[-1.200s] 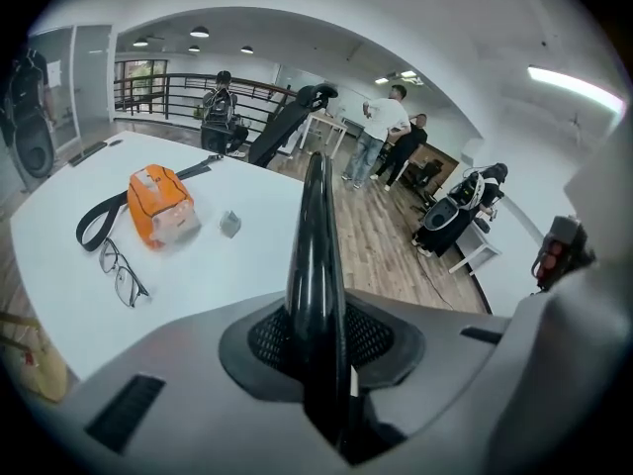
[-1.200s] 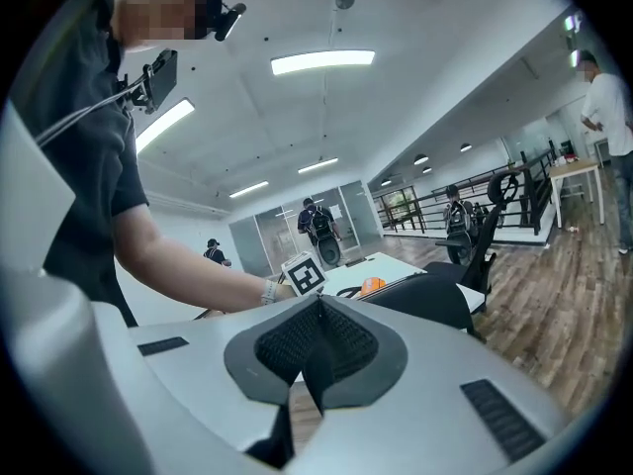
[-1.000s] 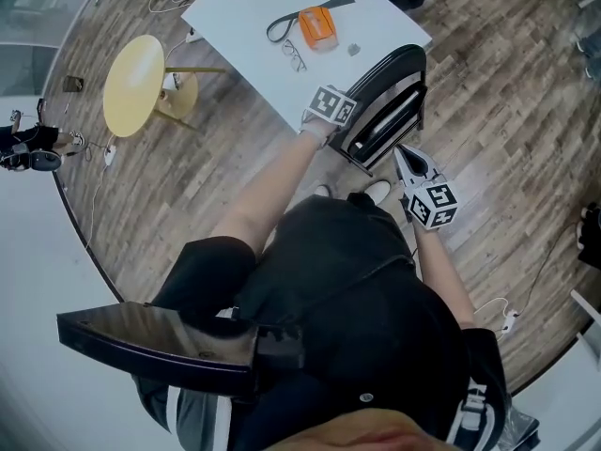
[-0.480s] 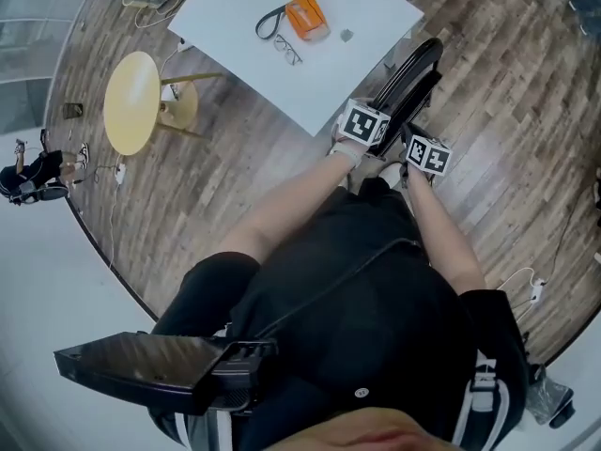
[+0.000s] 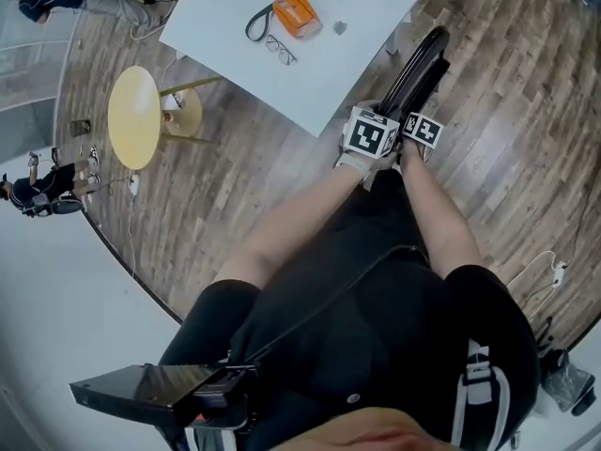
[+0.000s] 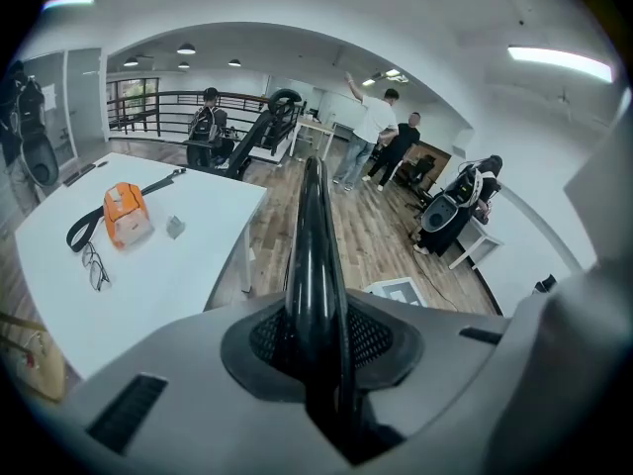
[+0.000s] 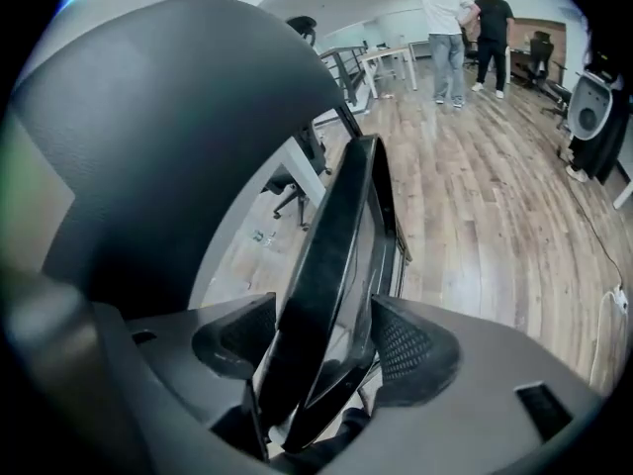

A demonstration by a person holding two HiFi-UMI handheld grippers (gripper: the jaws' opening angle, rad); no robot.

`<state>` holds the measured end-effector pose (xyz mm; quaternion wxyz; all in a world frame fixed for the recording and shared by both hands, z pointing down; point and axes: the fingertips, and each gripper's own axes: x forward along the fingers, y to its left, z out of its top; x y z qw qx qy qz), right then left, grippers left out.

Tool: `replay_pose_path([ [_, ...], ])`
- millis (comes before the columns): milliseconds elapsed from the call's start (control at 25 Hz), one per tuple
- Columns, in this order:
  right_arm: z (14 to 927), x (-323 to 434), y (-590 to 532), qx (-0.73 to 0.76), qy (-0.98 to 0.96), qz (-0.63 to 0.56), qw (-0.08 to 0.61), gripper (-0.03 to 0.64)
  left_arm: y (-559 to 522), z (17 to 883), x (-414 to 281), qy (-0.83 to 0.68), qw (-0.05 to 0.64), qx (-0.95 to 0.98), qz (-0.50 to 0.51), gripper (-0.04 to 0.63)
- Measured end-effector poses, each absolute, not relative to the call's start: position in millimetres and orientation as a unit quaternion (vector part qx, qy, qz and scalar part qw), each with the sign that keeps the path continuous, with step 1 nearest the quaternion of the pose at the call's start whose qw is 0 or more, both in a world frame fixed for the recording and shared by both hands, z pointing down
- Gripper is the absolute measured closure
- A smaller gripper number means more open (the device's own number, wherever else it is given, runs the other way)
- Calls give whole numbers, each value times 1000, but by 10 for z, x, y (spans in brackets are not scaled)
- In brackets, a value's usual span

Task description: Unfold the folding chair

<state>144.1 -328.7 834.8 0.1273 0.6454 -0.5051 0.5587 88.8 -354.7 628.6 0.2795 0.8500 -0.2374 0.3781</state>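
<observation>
Folded chair (image 5: 420, 64) stands upright just beside the table (image 5: 319, 64). The left gripper (image 6: 316, 339) is clamped narrowly on the chair's top rail. The right gripper (image 7: 326, 349), jaws opening wide, straddles a panel edge, likely the seat, without pressing. Best practice from here: close squarely on that edge, then swing it away from the table while the left steadies the back.

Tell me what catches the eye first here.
The folded black chair stands on the wood floor beside the white table. The left gripper clamps its frame; the jaws of the right gripper are opening around its edge. An orange box lies on the table.
</observation>
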Motion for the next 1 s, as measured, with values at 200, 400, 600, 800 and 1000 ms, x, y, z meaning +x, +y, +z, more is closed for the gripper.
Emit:
replay_pose_path([
  [200,8496,1236,-3414,647,-486,577,110,319,-3521,6278,878,-231,274,854,377,523],
  [400,8698,1213,-3432,652,-450,600,114,325,-3510,6253,896,-229,264,861,369,523],
  [600,8720,1247,-3420,658,-445,600,94,469,-3525,6281,903,-213,251,869,370,523],
  [800,8735,1377,-3244,663,-444,596,90,474,-3571,6315,842,-193,253,874,367,523],
  [1000,8784,1624,-3044,665,-441,598,71,474,-3691,6339,779,-181,257,879,360,522],
])
